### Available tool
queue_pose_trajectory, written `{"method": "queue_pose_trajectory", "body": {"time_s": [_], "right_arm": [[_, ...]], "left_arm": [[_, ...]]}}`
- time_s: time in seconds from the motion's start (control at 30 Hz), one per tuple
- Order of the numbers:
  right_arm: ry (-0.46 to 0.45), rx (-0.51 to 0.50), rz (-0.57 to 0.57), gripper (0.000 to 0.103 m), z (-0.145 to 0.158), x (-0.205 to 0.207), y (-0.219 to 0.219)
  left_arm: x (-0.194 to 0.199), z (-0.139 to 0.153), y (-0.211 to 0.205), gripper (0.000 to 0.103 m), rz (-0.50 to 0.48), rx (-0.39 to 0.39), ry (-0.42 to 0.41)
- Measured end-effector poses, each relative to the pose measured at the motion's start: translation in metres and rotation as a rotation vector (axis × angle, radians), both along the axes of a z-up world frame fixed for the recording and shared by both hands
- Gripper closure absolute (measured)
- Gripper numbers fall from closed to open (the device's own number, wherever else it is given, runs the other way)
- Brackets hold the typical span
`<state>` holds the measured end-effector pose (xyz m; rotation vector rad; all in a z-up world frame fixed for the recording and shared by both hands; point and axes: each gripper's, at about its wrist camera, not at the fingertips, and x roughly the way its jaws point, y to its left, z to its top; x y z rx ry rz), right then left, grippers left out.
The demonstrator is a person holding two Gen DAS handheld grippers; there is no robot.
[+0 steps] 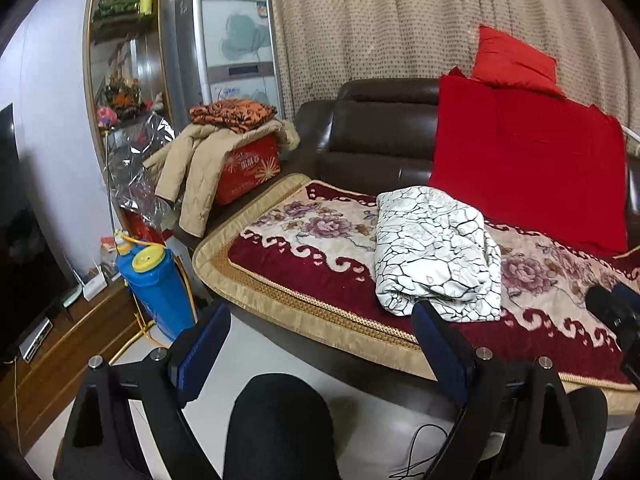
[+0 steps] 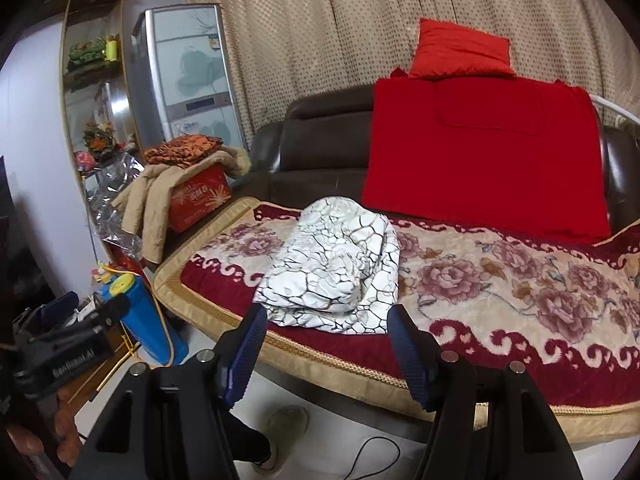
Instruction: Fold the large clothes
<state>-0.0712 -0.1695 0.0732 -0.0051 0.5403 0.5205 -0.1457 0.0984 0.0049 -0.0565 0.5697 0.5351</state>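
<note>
A white garment with a black crackle pattern (image 1: 436,252) (image 2: 336,268) lies folded into a thick bundle on the floral red and cream sofa cover (image 1: 312,248) (image 2: 500,292). My left gripper (image 1: 320,316) is open and empty, held back from the sofa's front edge above the floor, with the bundle just beyond its right finger. My right gripper (image 2: 326,316) is open too, with nothing between its pads, hanging in front of the near edge of the bundle without touching it. The right gripper's tip (image 1: 612,308) shows at the left view's right edge.
A red blanket (image 2: 484,156) with a red pillow (image 2: 460,50) on top leans on the brown sofa back. A beige coat (image 1: 192,172) drapes over a red box (image 1: 248,172) at the sofa's left end. A blue sprayer tank (image 1: 156,288) stands on the floor. A person's dark knee (image 1: 280,420) is below.
</note>
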Motion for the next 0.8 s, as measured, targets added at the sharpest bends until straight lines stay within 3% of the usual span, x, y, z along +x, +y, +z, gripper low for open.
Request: {"method": "queue_pose_trajectory", "body": {"time_s": [0.07,0.23,0.8], "right_arm": [[-0.005,0.0,0.0,0.036,0.005,-0.008,-0.001],[0.009,0.001,0.0,0.036,0.005,-0.022,-0.007],[-0.002,0.004,-0.002,0.036,0.007,-0.046,-0.014]], "left_arm": [[-0.009,0.003,-0.002,0.003,0.004,0.002,0.002],[-0.027,0.008,-0.002,0.003,0.033,0.005,-0.031],[-0.032,0.01,-0.014,0.003,0.024,0.012,-0.007]]}}
